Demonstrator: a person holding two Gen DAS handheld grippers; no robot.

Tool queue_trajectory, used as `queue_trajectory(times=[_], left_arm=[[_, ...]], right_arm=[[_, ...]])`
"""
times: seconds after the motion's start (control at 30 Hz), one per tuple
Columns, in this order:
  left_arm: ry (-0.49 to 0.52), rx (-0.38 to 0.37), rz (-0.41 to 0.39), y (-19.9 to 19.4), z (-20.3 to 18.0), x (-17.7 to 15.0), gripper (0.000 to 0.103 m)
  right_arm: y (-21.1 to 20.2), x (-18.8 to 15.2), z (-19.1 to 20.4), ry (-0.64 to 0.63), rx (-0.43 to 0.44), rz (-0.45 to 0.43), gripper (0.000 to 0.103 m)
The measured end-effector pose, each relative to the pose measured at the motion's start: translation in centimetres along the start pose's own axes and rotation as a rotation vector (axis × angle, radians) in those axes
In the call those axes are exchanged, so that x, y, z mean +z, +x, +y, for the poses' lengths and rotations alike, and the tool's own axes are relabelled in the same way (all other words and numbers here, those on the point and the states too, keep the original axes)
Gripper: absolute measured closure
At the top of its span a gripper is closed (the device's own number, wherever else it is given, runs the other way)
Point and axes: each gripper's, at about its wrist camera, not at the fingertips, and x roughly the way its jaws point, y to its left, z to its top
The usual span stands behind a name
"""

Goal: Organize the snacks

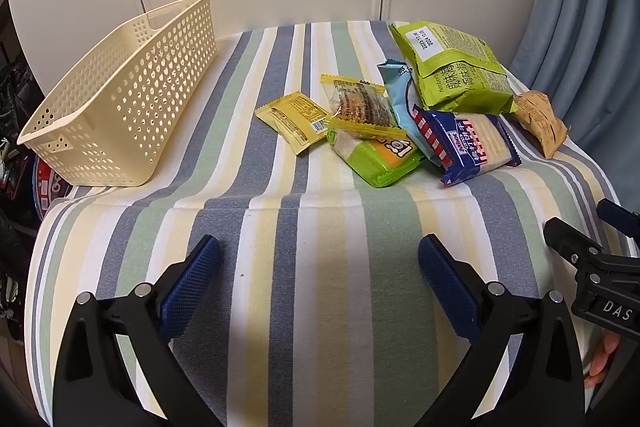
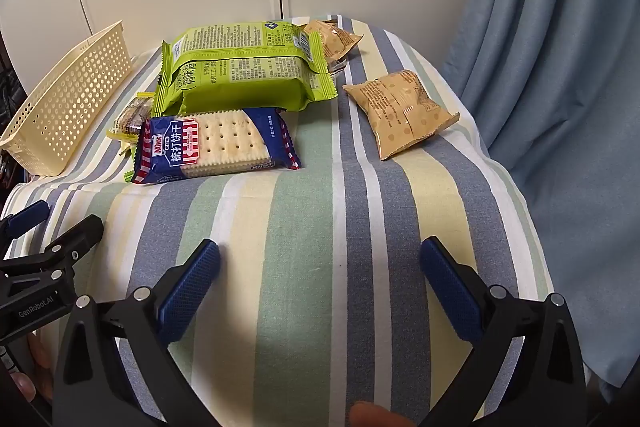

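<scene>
Both released claws, left gripper (image 1: 319, 277) and right gripper (image 2: 320, 281), are being held over striped cloth (image 1: 312, 235); perforated cream plastic basket (image 1: 120, 99) is being flanked by piled snack packets (image 1: 400, 115).

Both wrist views look forward and down from the table's (image 1: 320, 211) near edge, side by side; the 2 share the snack pile (image 1: 400, 115) and basket (image 1: 120, 99).

Left gripper (image 1: 319, 277) hovering wide open over the striped cloth (image 1: 304, 227), empty cream basket (image 1: 120, 99) back left, snack pile right, green bag (image 1: 456, 71) atop, blue cracker pack (image 1: 468, 145) in front, right gripper (image 1: 592, 247) peeking in at the edge
</scene>
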Motion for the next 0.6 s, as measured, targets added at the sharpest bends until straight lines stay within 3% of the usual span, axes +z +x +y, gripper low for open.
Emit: queue_trajectory(times=[0.6], left_arm=[[-0.004, -0.005, 0.001, 0.01, 0.12, 0.05, 0.002]], right_arm=[[0.13, 0.07, 0.2, -0.002, -0.003, 0.002, 0.005]])
